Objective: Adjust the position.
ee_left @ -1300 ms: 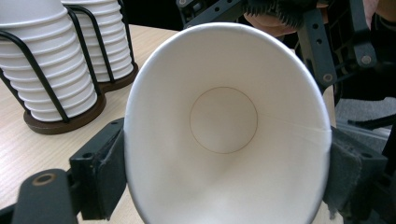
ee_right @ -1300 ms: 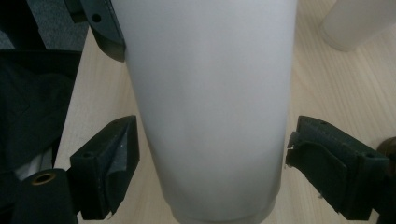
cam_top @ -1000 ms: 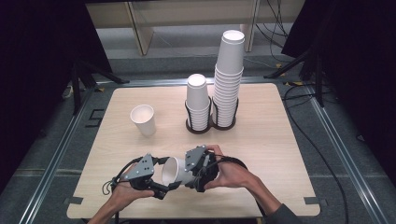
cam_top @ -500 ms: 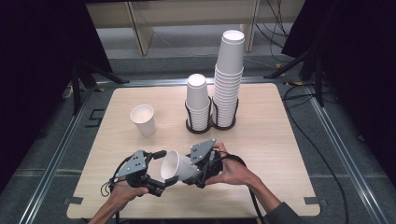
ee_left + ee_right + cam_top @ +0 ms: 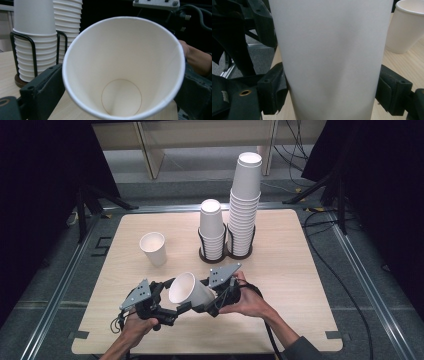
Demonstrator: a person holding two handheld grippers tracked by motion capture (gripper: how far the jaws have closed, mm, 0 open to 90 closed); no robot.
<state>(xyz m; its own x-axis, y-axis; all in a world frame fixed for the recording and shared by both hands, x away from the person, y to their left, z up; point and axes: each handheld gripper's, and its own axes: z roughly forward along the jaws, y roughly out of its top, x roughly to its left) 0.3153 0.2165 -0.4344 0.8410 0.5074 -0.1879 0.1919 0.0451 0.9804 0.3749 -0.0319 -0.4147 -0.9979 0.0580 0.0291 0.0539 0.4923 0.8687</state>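
A white paper cup (image 5: 189, 291) lies tilted above the table's front, its mouth toward my left gripper (image 5: 176, 295). My right gripper (image 5: 207, 297) is shut on the cup's body; its pads (image 5: 273, 90) press both sides of the cup (image 5: 332, 57). In the left gripper view the cup's mouth (image 5: 122, 75) sits between my left gripper's (image 5: 120, 85) spread jaws. They have just been closing a little. The rim stays round and I see no squeeze. A hand holds each gripper.
A single upright cup (image 5: 153, 248) stands at the table's left middle, also in the right gripper view (image 5: 405, 27). A black wire holder (image 5: 225, 252) at the back carries a short stack (image 5: 211, 227) and a tall stack (image 5: 245, 205). Bare wooden table (image 5: 300, 270) lies to the right.
The left jaws have spread from a narrow grip to either side of the cup's mouth. The cup and right gripper have shifted slightly away from the front edge.
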